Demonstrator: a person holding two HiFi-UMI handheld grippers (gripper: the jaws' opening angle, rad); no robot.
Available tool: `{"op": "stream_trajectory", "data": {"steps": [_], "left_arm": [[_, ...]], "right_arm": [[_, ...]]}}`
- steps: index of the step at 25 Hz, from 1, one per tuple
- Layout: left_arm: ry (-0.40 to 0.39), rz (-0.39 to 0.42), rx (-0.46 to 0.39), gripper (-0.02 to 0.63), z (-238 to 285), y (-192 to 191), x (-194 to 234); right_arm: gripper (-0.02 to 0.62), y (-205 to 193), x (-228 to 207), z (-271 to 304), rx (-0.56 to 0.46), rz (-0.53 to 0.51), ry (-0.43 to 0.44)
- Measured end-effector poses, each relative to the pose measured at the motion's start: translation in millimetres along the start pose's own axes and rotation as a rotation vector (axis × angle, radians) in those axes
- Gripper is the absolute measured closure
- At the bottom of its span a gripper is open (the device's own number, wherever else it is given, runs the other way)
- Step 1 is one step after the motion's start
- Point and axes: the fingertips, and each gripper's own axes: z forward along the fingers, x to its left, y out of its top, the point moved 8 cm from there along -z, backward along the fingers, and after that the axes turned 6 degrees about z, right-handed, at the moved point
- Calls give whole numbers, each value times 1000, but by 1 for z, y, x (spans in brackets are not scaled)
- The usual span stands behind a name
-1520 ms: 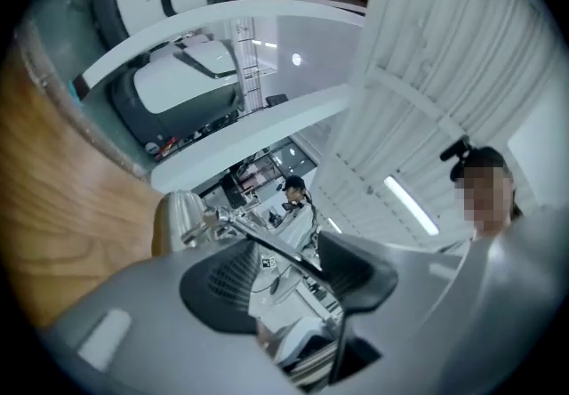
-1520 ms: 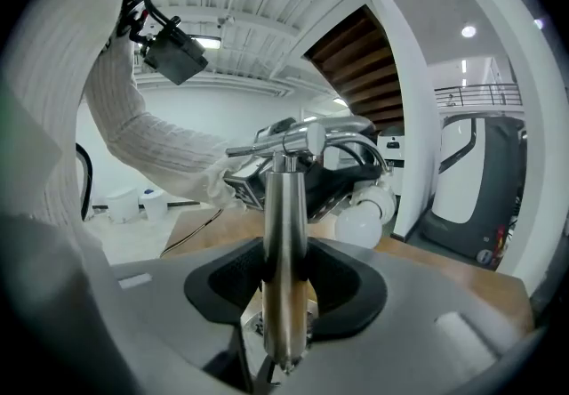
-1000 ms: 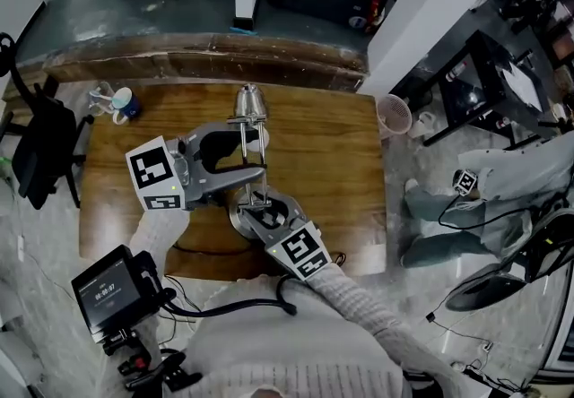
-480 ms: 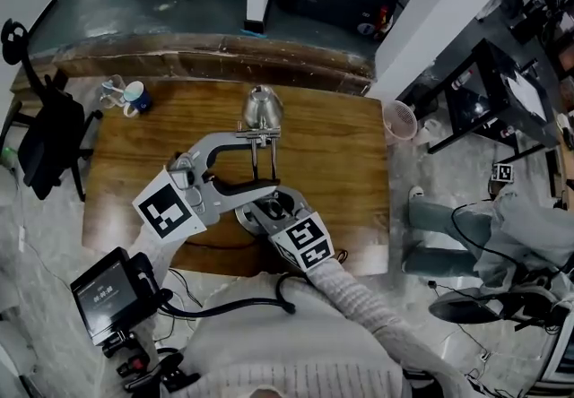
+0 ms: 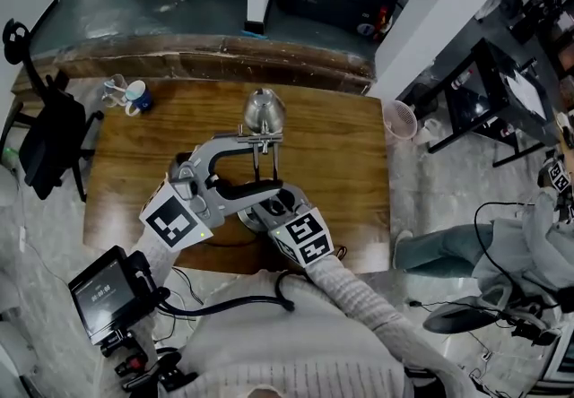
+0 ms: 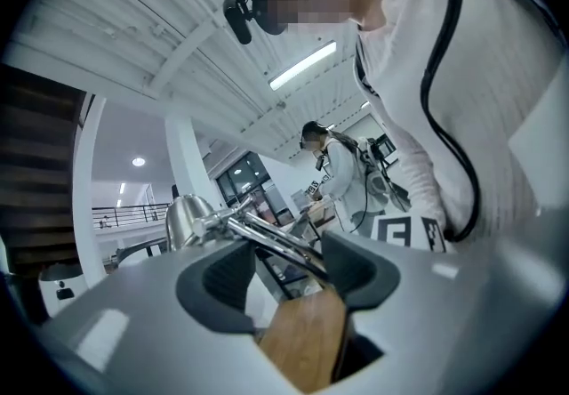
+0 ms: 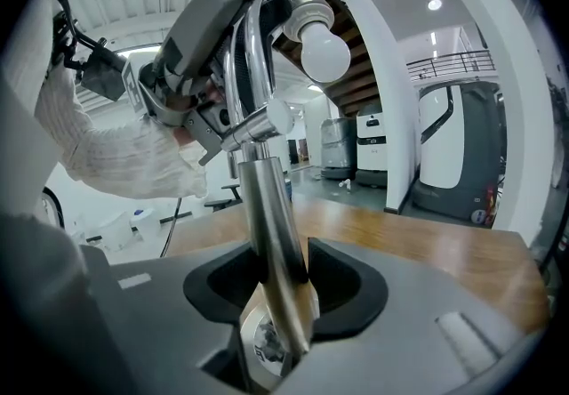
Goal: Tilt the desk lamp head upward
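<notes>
A chrome desk lamp stands on the wooden table [image 5: 345, 163], its head [image 5: 262, 109] on the far side. My left gripper [image 5: 273, 160] reaches level across the lamp's thin arm rods [image 5: 260, 154], just under the head. In the left gripper view the rods [image 6: 276, 242] run between the jaws of the left gripper [image 6: 286, 261], close to the right pad and not squeezed. These jaws have just been opening. The head [image 6: 182, 217] shows beyond. My right gripper [image 5: 272, 203] is shut on the lamp's thick post [image 7: 267, 206] above the base [image 7: 265, 340]. The bare bulb [image 7: 324, 55] hangs overhead.
A blue-and-white mug [image 5: 136, 99] and a clear cup [image 5: 111, 91] stand at the table's far left corner. A black chair [image 5: 45, 145] is left of the table, a pale bin [image 5: 400, 118] is off its right edge. A screen device [image 5: 103, 287] hangs near me.
The left gripper has rolled, its marker cube swinging down toward me, and its jaws now sit across the arm rods below the head. The right gripper has stayed on the post.
</notes>
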Motion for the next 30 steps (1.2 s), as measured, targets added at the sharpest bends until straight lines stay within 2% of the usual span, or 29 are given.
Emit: {"op": "stream_trajectory", "data": {"steps": [6, 10, 12, 14, 16, 18, 21, 25, 30], "left_arm": [[29, -119, -30, 394, -1, -8, -3], [43, -160, -2, 394, 4, -10, -12], [85, -257, -21, 394, 3, -13, -8], [159, -385, -90, 394, -3, -15, 1], [217, -426, -126, 385, -12, -15, 7], [262, -416, -104, 361, -20, -13, 4], [307, -429, -70, 359, -29, -9, -5], [384, -495, -33, 360, -44, -12, -19], [468, -596, 104, 364, -65, -18, -60]], "right_arm": [[414, -2, -3, 3, 9, -14, 0], [411, -1, -3, 3, 14, -26, 0], [410, 0, -5, 3, 15, -24, -4], [411, 0, -5, 3, 18, -29, -8], [414, 1, -3, 0, 7, -34, -8], [409, 4, -1, -6, -26, -33, -14], [393, 10, -1, -19, -80, -41, -27], [388, 16, 1, -33, -132, -31, -39], [403, 10, 12, -65, -214, -2, -83]]}}
